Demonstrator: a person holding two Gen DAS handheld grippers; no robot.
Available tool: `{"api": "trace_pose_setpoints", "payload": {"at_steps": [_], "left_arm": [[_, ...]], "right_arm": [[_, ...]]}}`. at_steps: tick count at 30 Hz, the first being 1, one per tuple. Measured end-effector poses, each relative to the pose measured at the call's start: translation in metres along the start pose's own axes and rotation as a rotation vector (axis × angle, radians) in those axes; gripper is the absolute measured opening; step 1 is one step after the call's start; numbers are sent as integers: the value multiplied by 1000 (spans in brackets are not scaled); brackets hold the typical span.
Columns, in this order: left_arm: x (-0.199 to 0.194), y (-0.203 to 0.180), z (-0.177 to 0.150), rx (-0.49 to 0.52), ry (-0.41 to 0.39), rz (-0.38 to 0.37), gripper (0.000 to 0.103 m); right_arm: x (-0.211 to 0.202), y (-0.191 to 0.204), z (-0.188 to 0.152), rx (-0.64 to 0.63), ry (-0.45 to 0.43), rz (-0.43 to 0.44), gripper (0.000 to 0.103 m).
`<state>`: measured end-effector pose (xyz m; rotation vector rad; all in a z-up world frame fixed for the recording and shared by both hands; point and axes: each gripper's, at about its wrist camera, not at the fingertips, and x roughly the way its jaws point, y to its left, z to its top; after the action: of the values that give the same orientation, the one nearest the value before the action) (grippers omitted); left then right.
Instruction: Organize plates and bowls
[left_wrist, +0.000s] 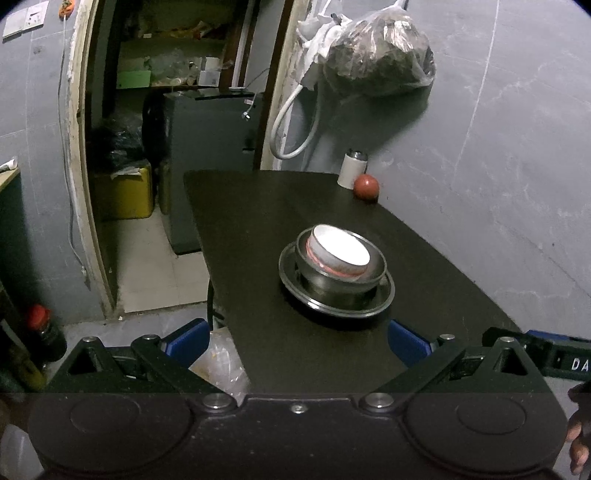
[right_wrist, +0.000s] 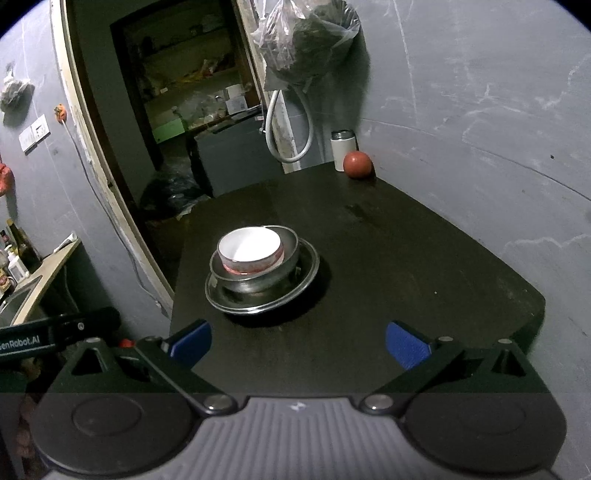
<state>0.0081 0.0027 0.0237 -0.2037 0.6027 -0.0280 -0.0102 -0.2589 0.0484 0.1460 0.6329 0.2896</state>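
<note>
A white bowl (left_wrist: 340, 251) with a red band was seen nested, slightly tilted, in a steel bowl (left_wrist: 341, 275), which was set on a steel plate (left_wrist: 334, 308) near the middle of the dark desk (left_wrist: 443, 266). A red ball (right_wrist: 357, 164) and a white canister (right_wrist: 342, 148) were set at the far corner. Both the left gripper (left_wrist: 297, 341) and right gripper (right_wrist: 298, 341) were held with jaws spread wide, empty, short of the stack.

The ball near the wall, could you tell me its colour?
Reddish-orange ball, clearest in the right wrist view.

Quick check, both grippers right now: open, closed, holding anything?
Left gripper: open, holding nothing, short of the stacked bowls.
Right gripper: open, holding nothing, also back from the stack.
</note>
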Motion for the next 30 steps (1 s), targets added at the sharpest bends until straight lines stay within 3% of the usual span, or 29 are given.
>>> {"api": "trace_pose_setpoints", "payload": {"at_steps": [12,30], "left_arm": [[-1,12,-19,18,37,-1,102],[0,20,-19,13,43,3,102]], "right_arm": [[7,3,-14,-18,47,-37,103],[18,16,-12,-49,68,-27,103]]}}
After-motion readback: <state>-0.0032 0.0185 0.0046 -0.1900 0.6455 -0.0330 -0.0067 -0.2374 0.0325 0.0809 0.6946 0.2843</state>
